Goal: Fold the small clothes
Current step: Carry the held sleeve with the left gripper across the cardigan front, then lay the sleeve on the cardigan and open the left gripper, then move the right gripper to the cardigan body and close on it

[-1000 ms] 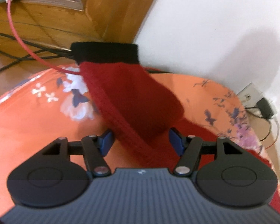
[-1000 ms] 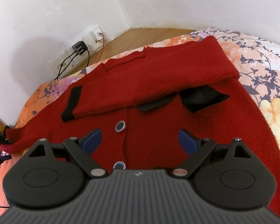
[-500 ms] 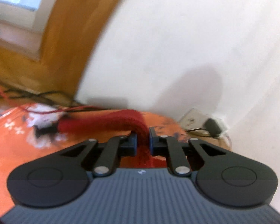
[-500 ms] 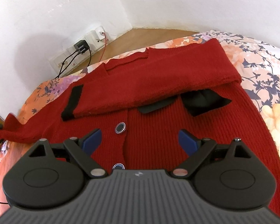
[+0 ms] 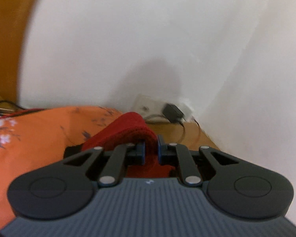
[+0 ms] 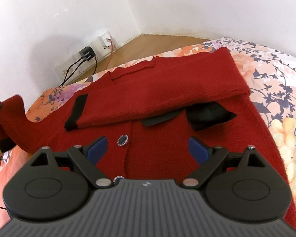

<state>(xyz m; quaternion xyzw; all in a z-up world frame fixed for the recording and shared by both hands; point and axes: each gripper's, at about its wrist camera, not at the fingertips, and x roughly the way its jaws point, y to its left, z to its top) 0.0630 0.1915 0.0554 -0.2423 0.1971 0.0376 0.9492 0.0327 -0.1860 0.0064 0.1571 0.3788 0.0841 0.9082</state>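
The left gripper (image 5: 150,149), jaws pinched on the red cardigan's loose sleeve (image 5: 128,133), should carry it evenly across the cardigan (image 6: 167,138) lying just ahead of the spread, empty right gripper (image 6: 148,148), beside the sleeve already folded over (image 6: 157,96).

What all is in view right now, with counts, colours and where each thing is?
cardigan: one, red knit with black cuffs and collar, spread on the bed, one sleeve folded across the chest
lifted sleeve: one, red, raised off the bed at the left edge
buttons: two visible, dark with pale rims, down the front
bedsheet: one, orange and white floral, under the cardigan
wall sockets: a white row low on the wall, black plug and cables in them
left gripper: one, black with blue pads, shut on the lifted sleeve
right gripper: one, same build, open above the cardigan front
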